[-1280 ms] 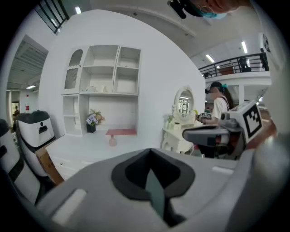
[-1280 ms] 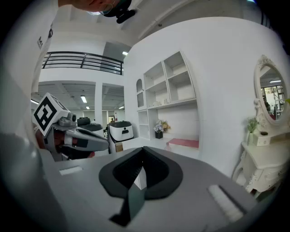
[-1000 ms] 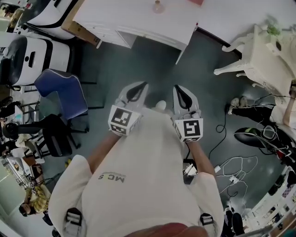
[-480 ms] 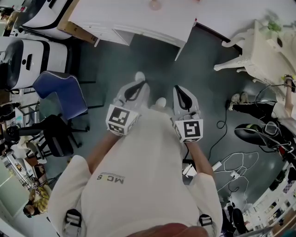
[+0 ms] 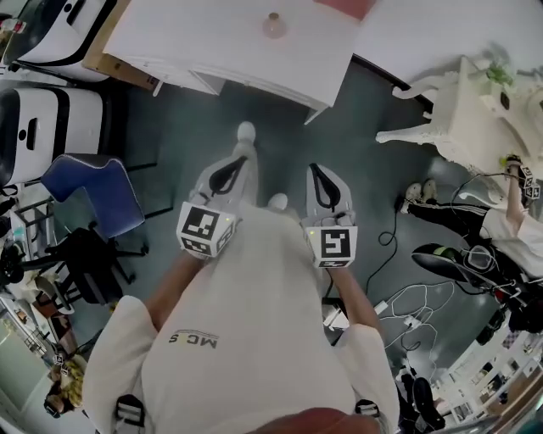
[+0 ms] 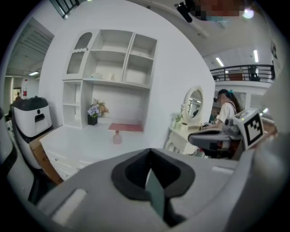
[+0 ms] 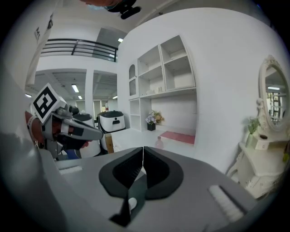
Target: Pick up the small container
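Looking down in the head view, you hold the left gripper [image 5: 238,161] and right gripper [image 5: 317,172] side by side above the floor [image 5: 204,110], the small container [image 5: 273,25] far ahead on the white table [image 5: 195,38]. Your left gripper view shows jaws clenched on nothing. Your right gripper view shows the same.

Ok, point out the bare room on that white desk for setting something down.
The white desk is bare left of the small container, out to its left edge, and along the front edge. Further back, the red mat and flower pot take the space by the shelves.
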Available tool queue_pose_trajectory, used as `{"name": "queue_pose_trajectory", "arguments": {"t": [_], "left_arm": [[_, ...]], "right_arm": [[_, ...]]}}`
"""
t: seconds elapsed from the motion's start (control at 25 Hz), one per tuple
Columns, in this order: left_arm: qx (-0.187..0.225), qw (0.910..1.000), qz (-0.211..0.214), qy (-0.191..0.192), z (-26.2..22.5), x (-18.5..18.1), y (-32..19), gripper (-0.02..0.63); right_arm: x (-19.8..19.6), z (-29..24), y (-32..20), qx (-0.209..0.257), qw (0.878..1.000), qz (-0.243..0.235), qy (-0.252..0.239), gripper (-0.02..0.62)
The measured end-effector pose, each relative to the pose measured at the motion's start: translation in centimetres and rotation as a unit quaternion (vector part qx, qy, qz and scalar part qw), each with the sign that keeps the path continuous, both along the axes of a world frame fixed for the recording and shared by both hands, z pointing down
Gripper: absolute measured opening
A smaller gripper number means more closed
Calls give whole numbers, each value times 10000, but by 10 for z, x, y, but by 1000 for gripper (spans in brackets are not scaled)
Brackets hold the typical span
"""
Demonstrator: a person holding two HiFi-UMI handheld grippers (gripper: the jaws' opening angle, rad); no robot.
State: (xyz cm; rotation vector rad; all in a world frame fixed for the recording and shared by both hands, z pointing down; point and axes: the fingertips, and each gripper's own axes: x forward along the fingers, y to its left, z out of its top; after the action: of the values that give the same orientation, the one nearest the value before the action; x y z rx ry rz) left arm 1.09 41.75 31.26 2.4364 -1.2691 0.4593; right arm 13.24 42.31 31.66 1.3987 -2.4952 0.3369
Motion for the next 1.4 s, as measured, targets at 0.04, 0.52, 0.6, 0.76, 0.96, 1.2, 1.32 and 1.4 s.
{"name": "queue_pose_trajectory", "arguments": {"t": [0.04,0.52,0.6,0.76,0.96,1.2,1.32,1.4], "left_arm": [[3,10000,17,1,1,-5,-15,0],[-157,9993,189,275,-3,-78,-236,0],[-205,9987,294,351,-3,-86,-267,0],[-162,9975,518,444,-5,-97,-325,0],[-118,9962,663,550,1,-101,-377,0],[-128,9958,842,350,17,-84,-402,0],[-157,9952,936,242,25,-79,-413,0],[-230,9937,1064,258,31,-74,-417,0]], "right_arm": [[-3,2,-15,-17,10000,23,82,-5],[-32,-11,-250,-391,9954,786,374,-5],[-57,-9,-269,-540,9966,459,413,-3],[-96,-5,-301,-706,9958,-7,590,-3],[-110,-7,-341,-706,9956,9,609,-3],[-95,6,-369,-636,9969,192,420,-3],[-97,8,-380,-518,9981,154,291,-3],[-99,10,-386,-475,9985,174,187,-3]]}}
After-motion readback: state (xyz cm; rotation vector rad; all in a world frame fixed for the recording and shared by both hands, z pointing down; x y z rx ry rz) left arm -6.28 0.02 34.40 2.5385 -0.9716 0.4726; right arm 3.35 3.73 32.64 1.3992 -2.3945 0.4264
